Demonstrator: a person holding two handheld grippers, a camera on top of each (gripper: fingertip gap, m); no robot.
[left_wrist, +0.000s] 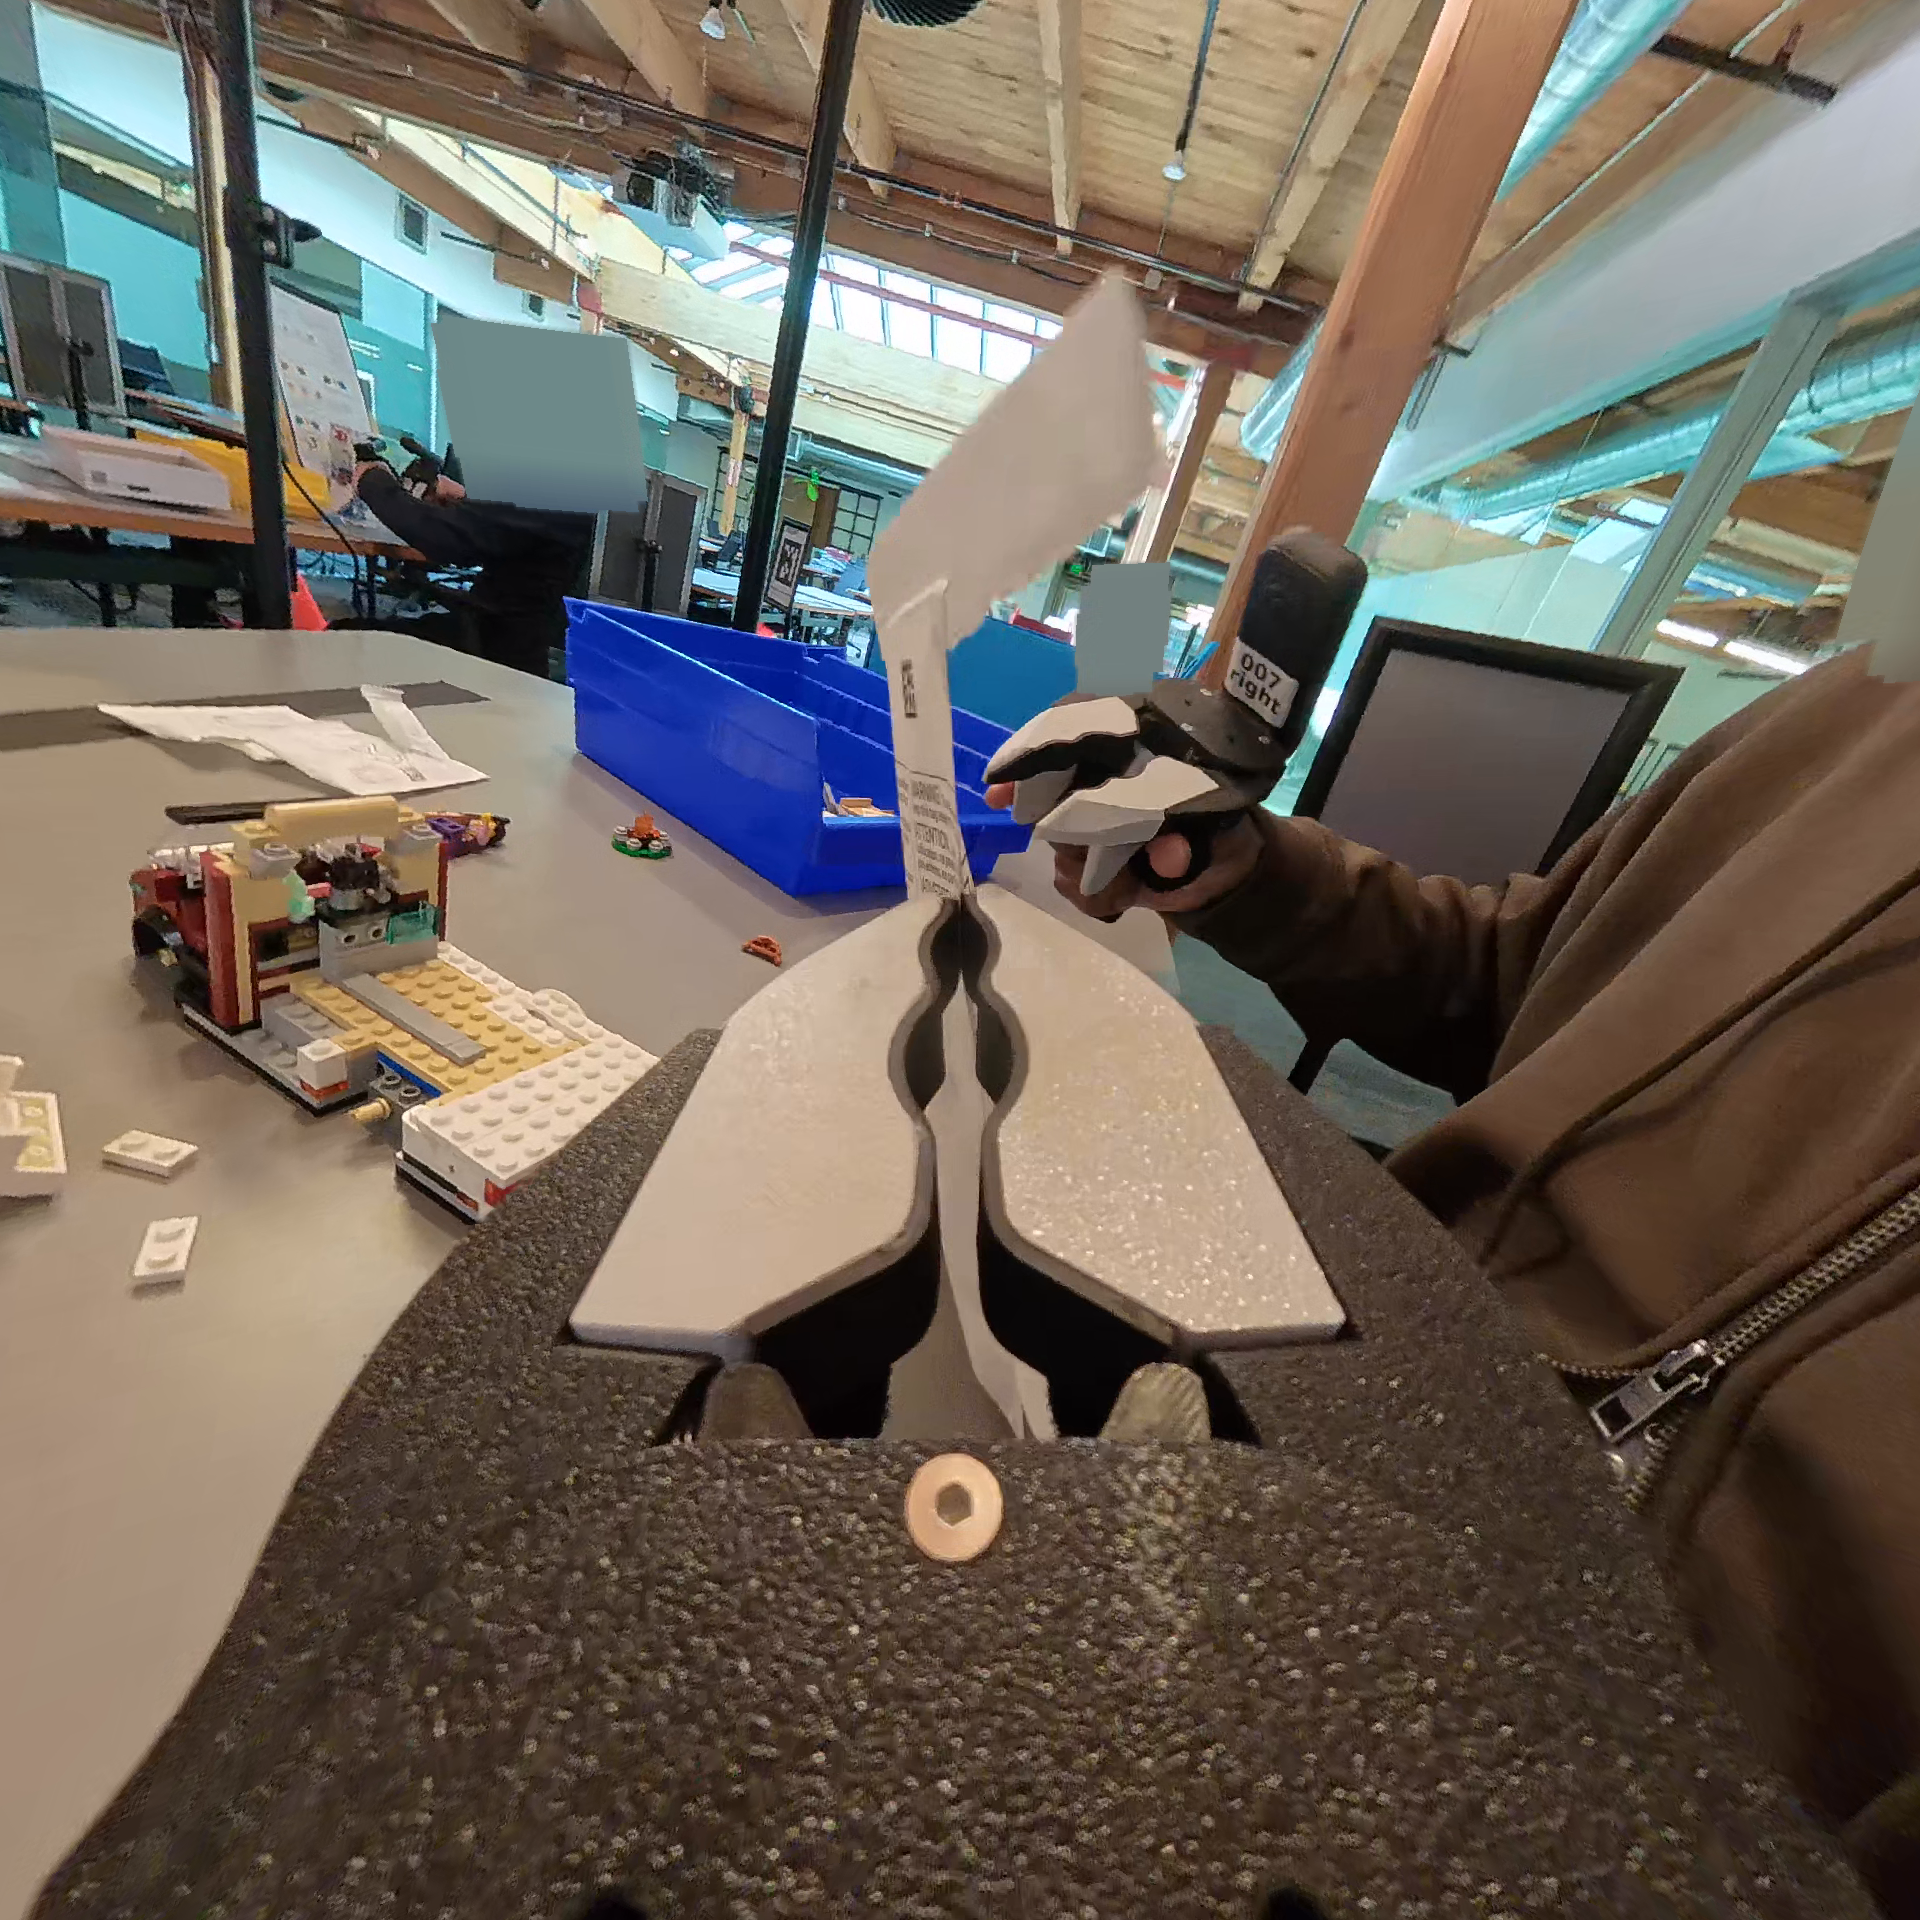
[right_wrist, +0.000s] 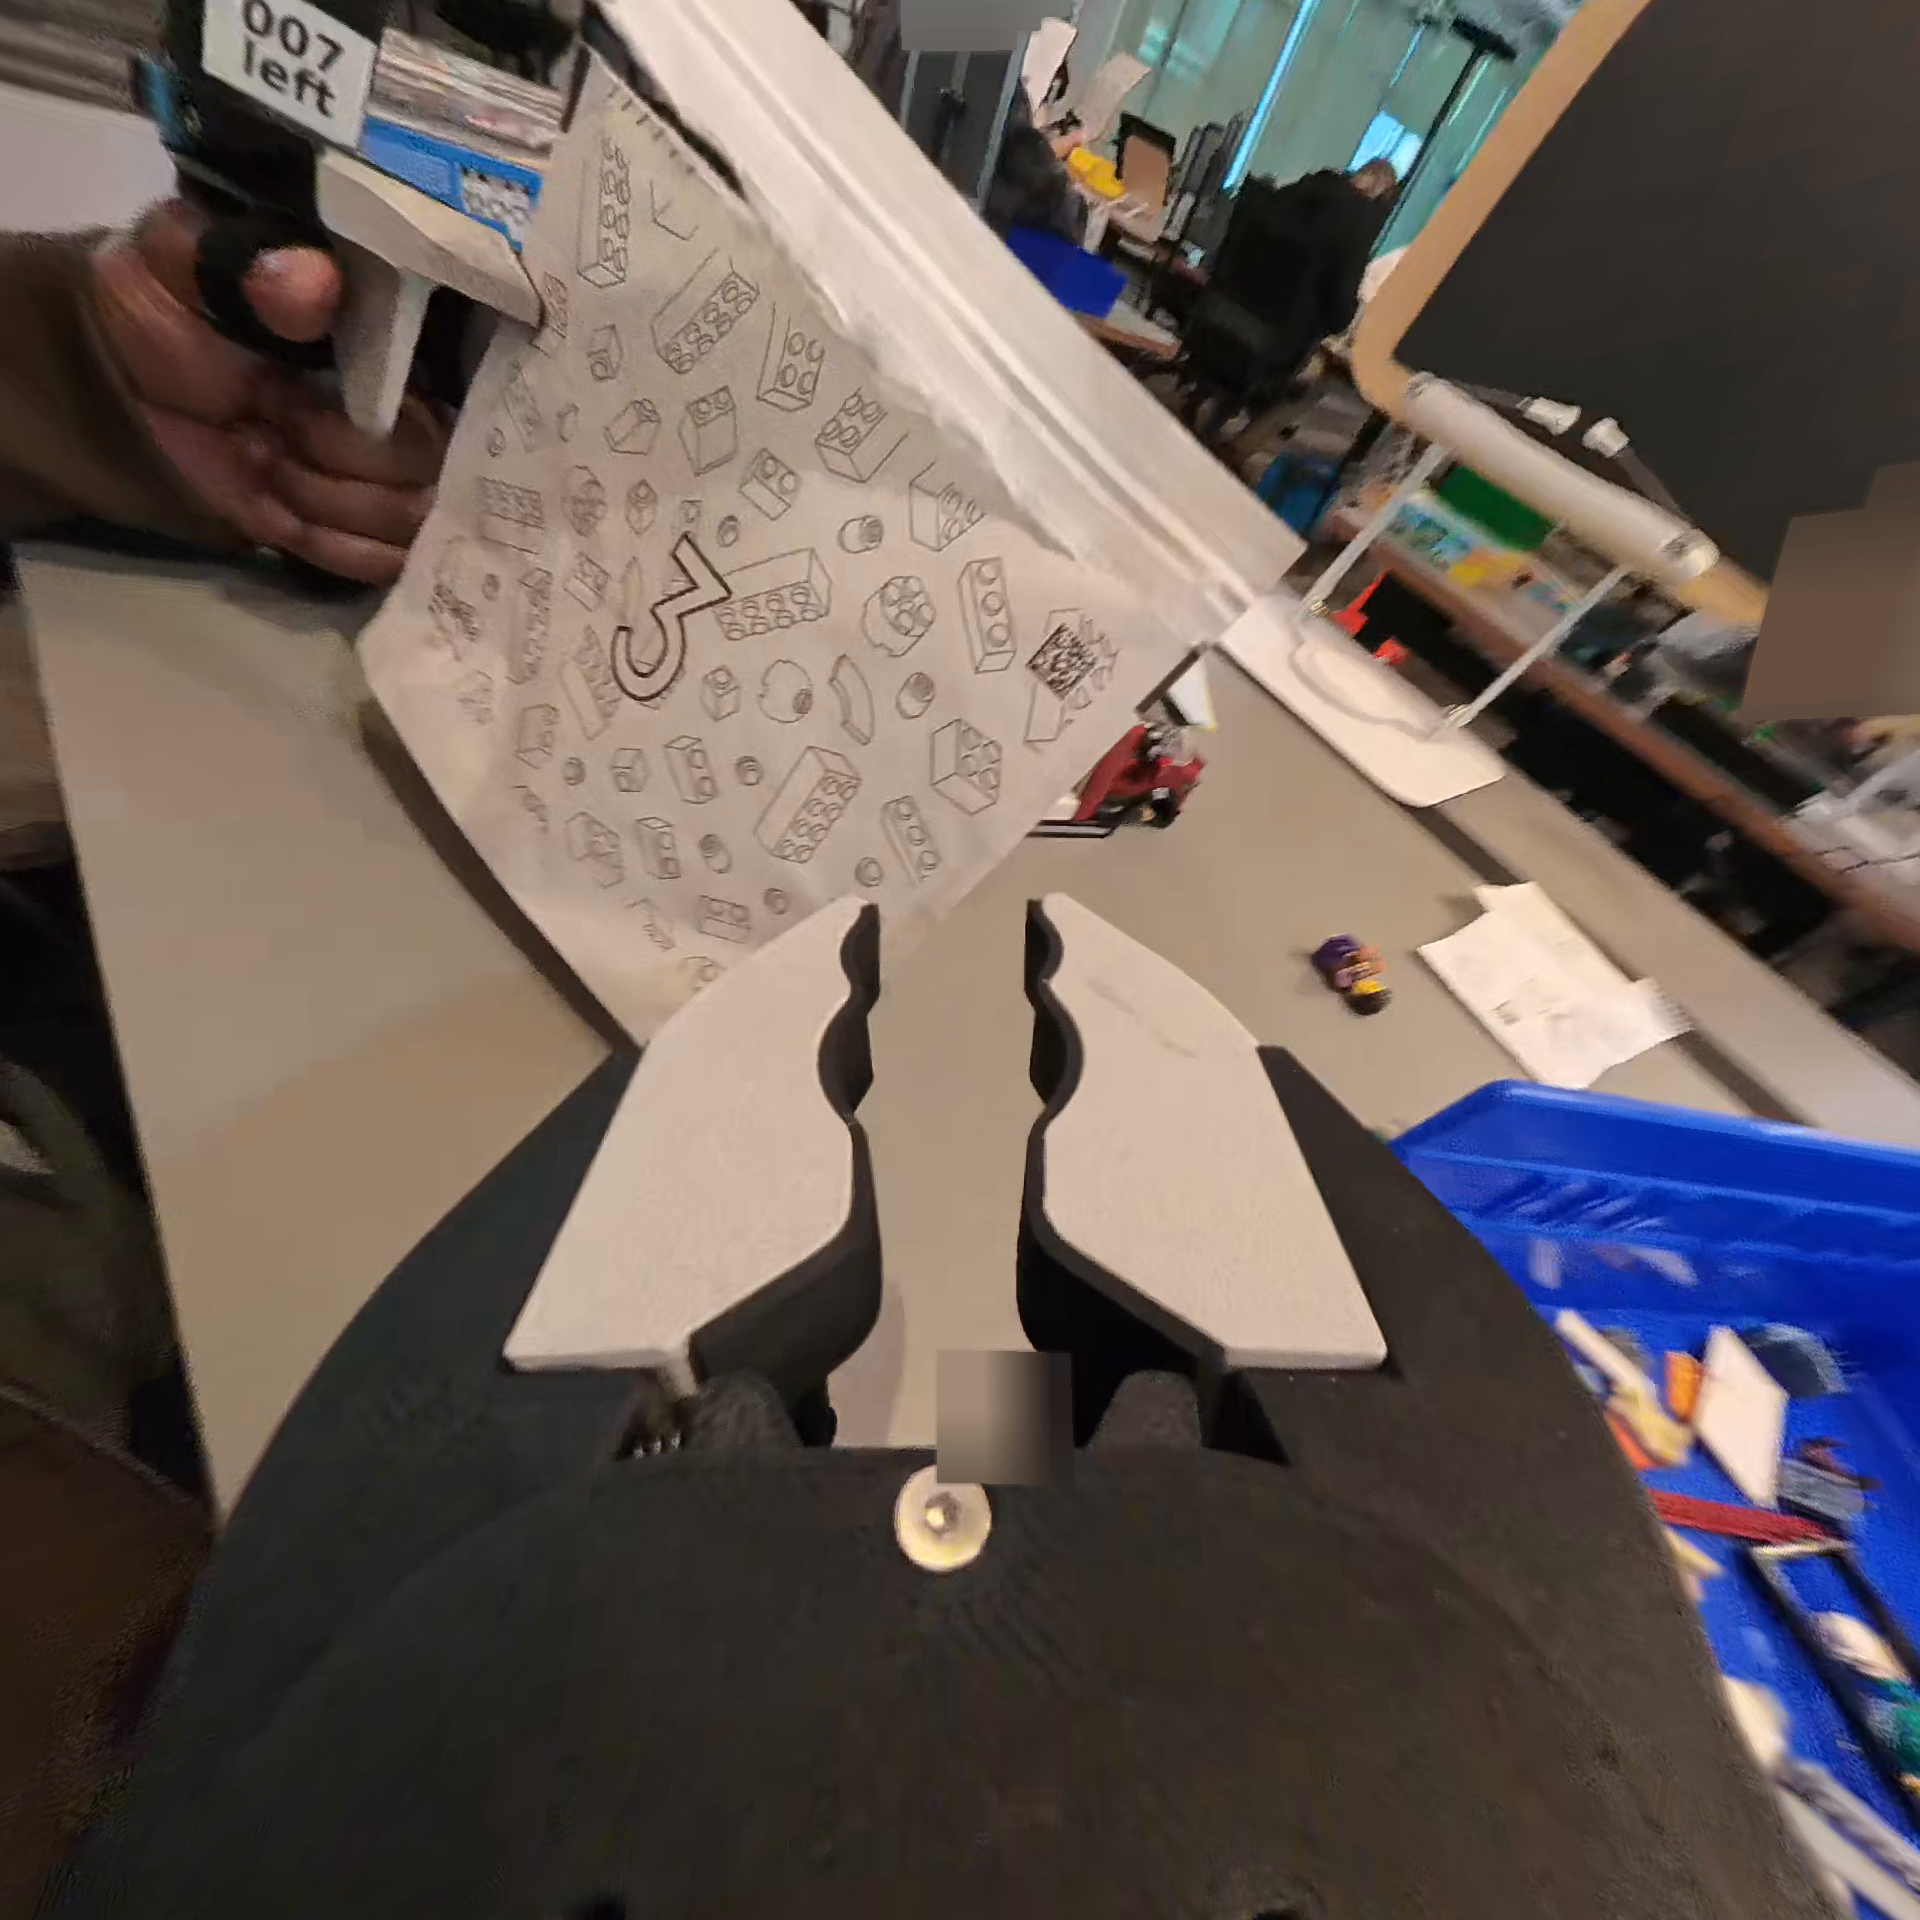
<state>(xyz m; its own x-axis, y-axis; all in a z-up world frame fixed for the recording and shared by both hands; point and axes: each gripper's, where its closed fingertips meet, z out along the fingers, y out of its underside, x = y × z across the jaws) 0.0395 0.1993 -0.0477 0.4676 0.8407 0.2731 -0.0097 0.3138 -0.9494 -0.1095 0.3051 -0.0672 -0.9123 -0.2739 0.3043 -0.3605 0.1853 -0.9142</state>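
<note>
Left claw: my left gripper (left_wrist: 958, 914) was clamped on a white paper bag (left_wrist: 1023, 457), both pads pressed flat against its lower edge.
Bag's lie: it rose up and away from that claw, long axis steeply tilted; the printed face with brick outlines (right_wrist: 727, 623) showed in the right wrist view.
Right claw: my right gripper (right_wrist: 951, 920) stood narrowly parted with nothing between its pads (only grey table (right_wrist: 1351, 831) showed through the gap).
Key relation: the bag's lower corner hung just ahead and left of the right claw, near but apart; the left claw alone had it.
Around the bag: a blue bin (left_wrist: 727, 738) sat behind it, a part-built brick model (left_wrist: 312, 935) to the bag's left, loose paper sheets (left_wrist: 301, 732) beyond the model.
Counts: two claws, one bag aloft, one blue bin, one model; several small loose bricks, too scattered for me to count exactly.
</note>
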